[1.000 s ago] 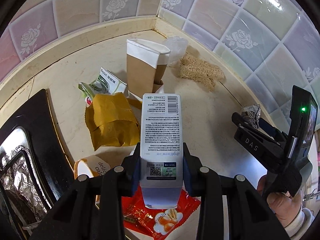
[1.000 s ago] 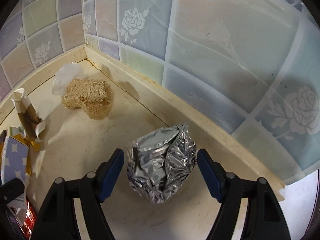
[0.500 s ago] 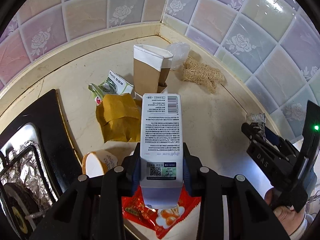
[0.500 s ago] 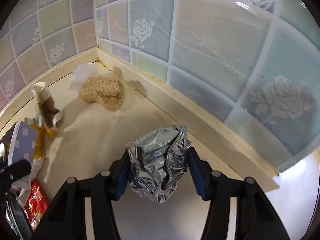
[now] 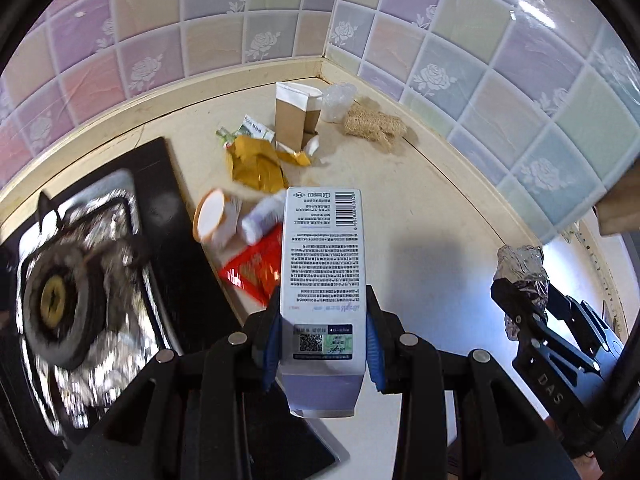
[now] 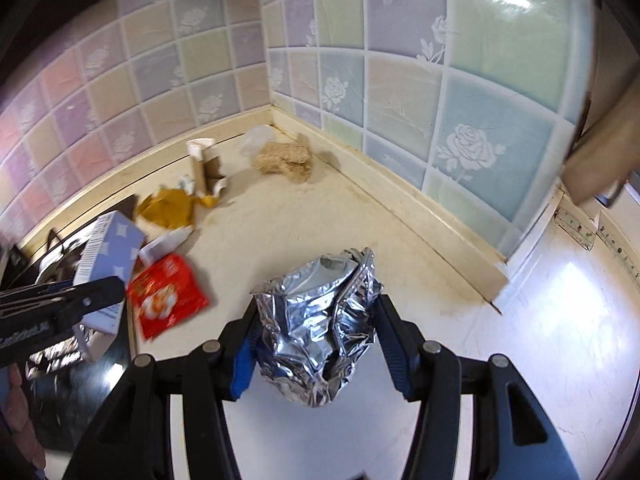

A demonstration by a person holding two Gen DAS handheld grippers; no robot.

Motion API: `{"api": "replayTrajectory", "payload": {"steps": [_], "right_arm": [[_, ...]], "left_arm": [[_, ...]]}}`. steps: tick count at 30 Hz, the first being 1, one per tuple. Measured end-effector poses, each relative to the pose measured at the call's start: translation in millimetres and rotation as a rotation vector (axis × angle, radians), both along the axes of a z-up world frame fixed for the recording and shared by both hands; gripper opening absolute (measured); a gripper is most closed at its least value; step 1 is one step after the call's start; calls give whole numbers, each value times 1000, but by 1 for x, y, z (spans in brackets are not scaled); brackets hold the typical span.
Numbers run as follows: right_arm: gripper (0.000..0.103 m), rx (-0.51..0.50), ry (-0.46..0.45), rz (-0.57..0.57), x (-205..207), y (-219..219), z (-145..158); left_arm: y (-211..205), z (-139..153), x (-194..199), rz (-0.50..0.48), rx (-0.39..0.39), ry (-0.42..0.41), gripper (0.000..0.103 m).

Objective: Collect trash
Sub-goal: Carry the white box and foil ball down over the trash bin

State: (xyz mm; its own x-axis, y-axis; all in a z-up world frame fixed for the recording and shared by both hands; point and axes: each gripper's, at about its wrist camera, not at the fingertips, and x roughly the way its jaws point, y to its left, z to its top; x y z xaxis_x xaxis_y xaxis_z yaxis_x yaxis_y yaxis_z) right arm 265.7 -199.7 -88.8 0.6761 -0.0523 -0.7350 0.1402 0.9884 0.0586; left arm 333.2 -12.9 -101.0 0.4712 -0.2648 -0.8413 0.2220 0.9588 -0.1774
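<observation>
Two grippers are shown, each clamped on one item. The left gripper (image 5: 322,344) is closed on a tall rectangular carton (image 5: 322,280), printed with small text and a barcode, held clear above the countertop (image 5: 420,240). The right gripper (image 6: 316,344) is closed on a crumpled, shiny foil ball (image 6: 320,320); a second earlier its jaws stood wide on either side of the foil, which then rested on the counter.

Left on the counter are counted: one red snack wrapper (image 5: 256,268), one paper cup (image 5: 214,220) on its side, one small white bottle (image 5: 262,218), one wrinkled mustard-yellow bag (image 5: 256,164), one green-and-white packet (image 5: 250,132), one upright brown-and-white paper bag (image 5: 294,118), one clear plastic wad (image 5: 338,100) and one fibrous loofah scrubber (image 5: 374,130).

Compared with the earlier frames, both views take in more counter, and the foil-lined gas burner (image 5: 56,292) is seen more fully. The walls are glossy rose-patterned tiles (image 5: 520,92).
</observation>
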Motion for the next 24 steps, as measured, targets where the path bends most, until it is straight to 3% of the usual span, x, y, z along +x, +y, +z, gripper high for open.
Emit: {"api": "replayTrajectory", "payload": {"steps": [14,18,24], "right_arm": [[54,32,-38,237,-174,-6,15],[54,35,-14,294,-213,-6,4],[54,70,40,343,-251,2,-24]], "left_arm": [[-35,22,-199,117,30,-41,33],[-38,18,-251,135,49,-26,33],[-45,-5,-298,93,97,27,33]]}}
